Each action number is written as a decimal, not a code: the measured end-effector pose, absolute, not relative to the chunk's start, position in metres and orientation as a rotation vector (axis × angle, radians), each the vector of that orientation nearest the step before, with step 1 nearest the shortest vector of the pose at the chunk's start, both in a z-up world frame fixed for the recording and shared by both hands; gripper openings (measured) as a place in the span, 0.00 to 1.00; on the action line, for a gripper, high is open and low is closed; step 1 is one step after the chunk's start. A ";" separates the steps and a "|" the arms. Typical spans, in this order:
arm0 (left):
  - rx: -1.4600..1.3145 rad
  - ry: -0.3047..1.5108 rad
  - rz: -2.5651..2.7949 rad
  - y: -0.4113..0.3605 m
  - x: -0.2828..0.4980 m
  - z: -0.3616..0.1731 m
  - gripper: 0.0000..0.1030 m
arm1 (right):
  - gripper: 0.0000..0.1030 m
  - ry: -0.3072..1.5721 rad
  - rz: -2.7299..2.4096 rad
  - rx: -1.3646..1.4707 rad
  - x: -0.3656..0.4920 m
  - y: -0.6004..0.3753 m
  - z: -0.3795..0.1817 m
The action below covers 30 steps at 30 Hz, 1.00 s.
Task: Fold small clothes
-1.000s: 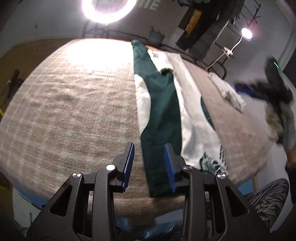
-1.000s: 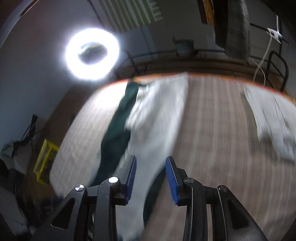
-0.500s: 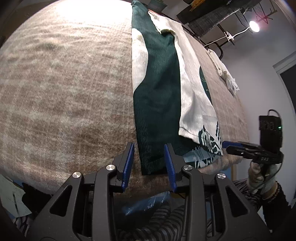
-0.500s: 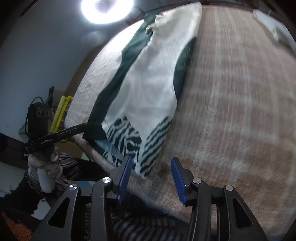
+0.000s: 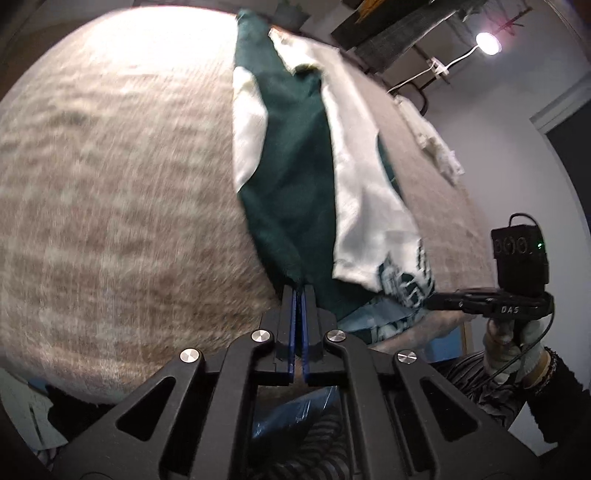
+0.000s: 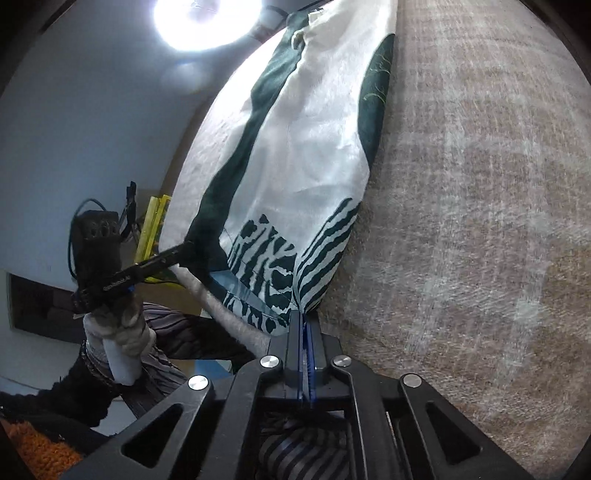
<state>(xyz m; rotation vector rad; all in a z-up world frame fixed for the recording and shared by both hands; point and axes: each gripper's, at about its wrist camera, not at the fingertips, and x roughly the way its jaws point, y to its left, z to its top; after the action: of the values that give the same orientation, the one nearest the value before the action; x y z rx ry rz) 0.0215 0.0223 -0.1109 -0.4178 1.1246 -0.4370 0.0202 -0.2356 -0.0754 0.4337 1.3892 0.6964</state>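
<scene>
A green and white garment (image 5: 295, 177) with a zebra-striped hem lies lengthwise on the beige plaid table cover (image 5: 110, 203). My left gripper (image 5: 298, 291) is shut on the near green corner of its hem. My right gripper (image 6: 305, 317) is shut on the striped corner of the same hem (image 6: 314, 266). Each gripper shows in the other's view: the right one (image 5: 432, 301) at the striped corner, the left one (image 6: 183, 251) at the green corner. The near hem is lifted slightly off the table edge.
A crumpled white cloth (image 5: 432, 140) lies on the far right of the table. A ring light (image 6: 207, 22) shines beyond the far end. A small lamp (image 5: 487, 43) and hanging clothes (image 5: 399, 33) stand behind. The table's near edge is right below both grippers.
Both grippers were open and have closed on the near hem corners of the garment. They came down to the table's near edge, and the hem now lifts a little.
</scene>
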 end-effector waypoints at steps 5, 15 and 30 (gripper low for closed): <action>-0.474 1.102 -0.432 0.030 0.030 -0.104 0.00 | 0.00 1.336 0.713 0.464 0.024 -0.233 -0.061; -0.506 1.060 -0.422 0.031 0.069 -0.081 0.00 | 0.00 1.273 0.681 0.532 0.062 -0.247 -0.035; -0.503 1.030 -0.338 0.044 0.194 -0.068 0.00 | 0.00 1.207 0.578 0.527 0.176 -0.253 -0.018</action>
<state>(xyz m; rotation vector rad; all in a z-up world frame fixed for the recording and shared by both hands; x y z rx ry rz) 0.1935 0.0442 -0.0678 -0.5029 1.0298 -0.3383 0.1757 -0.2526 -0.0177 0.5270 1.2068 0.5779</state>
